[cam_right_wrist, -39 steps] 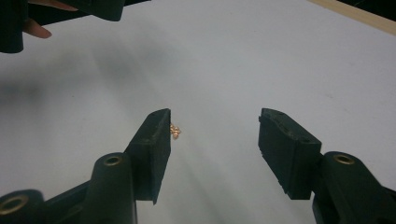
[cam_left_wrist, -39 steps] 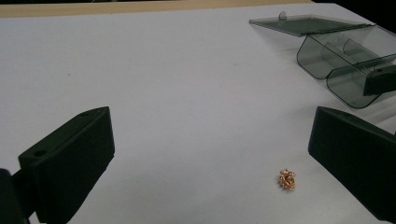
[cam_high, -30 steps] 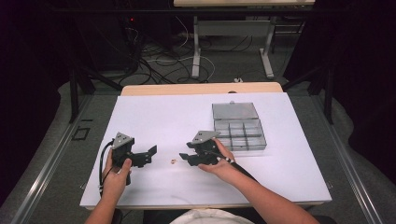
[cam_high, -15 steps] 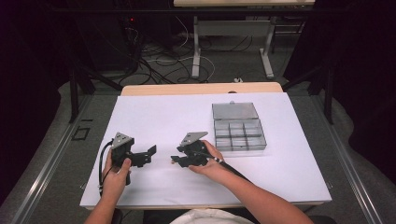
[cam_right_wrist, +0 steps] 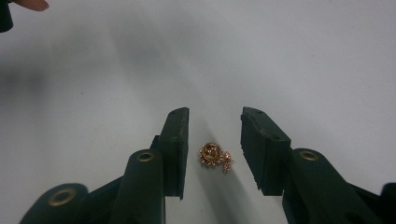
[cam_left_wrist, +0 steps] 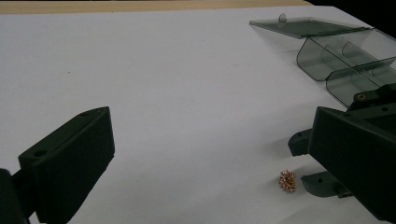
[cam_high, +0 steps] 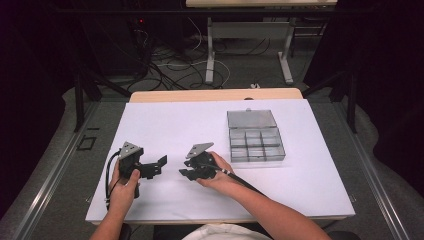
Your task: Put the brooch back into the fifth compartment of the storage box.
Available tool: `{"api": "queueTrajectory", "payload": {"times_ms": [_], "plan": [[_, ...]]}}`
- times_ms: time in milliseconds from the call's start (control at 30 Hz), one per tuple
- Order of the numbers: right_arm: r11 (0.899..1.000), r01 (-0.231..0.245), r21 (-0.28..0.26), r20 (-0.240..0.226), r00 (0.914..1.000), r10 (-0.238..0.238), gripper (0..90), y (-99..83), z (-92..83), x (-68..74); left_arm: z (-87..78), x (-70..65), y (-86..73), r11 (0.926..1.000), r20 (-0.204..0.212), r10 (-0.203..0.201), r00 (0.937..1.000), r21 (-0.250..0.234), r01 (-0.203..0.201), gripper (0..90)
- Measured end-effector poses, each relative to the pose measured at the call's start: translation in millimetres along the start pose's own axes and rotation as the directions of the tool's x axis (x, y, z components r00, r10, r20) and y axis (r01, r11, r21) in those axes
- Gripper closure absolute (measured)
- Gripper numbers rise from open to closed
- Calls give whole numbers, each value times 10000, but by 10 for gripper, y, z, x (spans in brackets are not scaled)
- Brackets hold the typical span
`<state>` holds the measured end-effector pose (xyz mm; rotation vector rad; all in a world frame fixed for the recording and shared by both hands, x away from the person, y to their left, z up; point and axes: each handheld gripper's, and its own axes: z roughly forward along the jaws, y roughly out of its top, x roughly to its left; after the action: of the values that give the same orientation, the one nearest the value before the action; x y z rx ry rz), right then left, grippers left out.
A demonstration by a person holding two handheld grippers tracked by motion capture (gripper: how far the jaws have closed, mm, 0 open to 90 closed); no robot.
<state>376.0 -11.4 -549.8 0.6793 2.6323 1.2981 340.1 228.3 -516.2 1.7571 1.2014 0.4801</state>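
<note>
Since a second ago our right gripper (cam_right_wrist: 212, 140) has slid left; its fingers (cam_right_wrist: 176, 140) now straddle the small gold trinket (cam_right_wrist: 215, 156) on the counter (cam_high: 165, 125), parted, gripping nothing. Left gripper (cam_high: 161, 164) waits wide open, empty. Open compartment box (cam_high: 255, 137) awaits; pickup and placing remain, we judge.

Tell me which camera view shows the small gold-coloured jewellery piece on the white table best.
The right gripper view: the small gold-coloured jewellery piece lies close up between the open right gripper jaws, untouched. The left gripper view shows it as a tiny speck. In the high view it is too small to make out.
</note>
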Motion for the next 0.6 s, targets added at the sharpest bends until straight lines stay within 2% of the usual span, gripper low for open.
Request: {"api": "queueTrajectory", "payload": {"times_ms": [33, 67, 133, 167, 267, 300, 333, 400, 533, 567, 600], "plan": [[10000, 7, 69, -39, 10000, -7, 635, -4, 9, -1, 0, 0, 0, 10000, 1, -5, 10000, 3, 5, 5], [10000, -5, -82, 26, 10000, 5, 639, -11, 30, 0, 0, 0, 0, 10000, 1, -12, 10000, 5, 12, 4], [9998, 206, 72, -130, 9997, -205, 643, -13, 44, -17, 0, 1, 1, 10000, 7, -1, 10000, 2, 1, 5], [9999, 40, 122, -118, 9999, -38, 647, -17, 50, -7, 0, 1, 1, 10000, 5, -5, 10000, 3, 5, 5], [9997, 228, 127, -189, 9996, -225, 662, -24, 79, -11, -1, 3, 2, 10000, 17, -9, 10000, -8, 9, 4], [9997, 85, 207, -114, 9999, -82, 665, -26, 83, 4, -1, 3, 2, 10000, 20, -16, 10000, -6, 16, 5], [9996, 231, 189, -204, 9995, -227, 674, -24, 99, 3, -1, 3, 2, 10000, 20, -27, 10000, -4, 27, 5], [9995, 181, 266, -166, 9997, -177, 680, -23, 107, 16, 4, 1, -1, 10000, -14, -39, 10000, -53, 39, 5], [9989, 375, 268, -225, 9991, -369, 689, -20, 132, 23, 1, 2, 0, 10000, 10, -49, 10000, -58, 49, 5], [9991, 230, 351, -213, 9995, -223, 691, -24, 132, 40, -1, 3, 0, 10000, 18, -50, 10000, -53, 50, 5], [9984, 471, 310, -214, 9987, -464, 696, -24, 145, 26, -1, 5, 1, 10000, 16, -48, 10000, -59, 48, 5]]}}
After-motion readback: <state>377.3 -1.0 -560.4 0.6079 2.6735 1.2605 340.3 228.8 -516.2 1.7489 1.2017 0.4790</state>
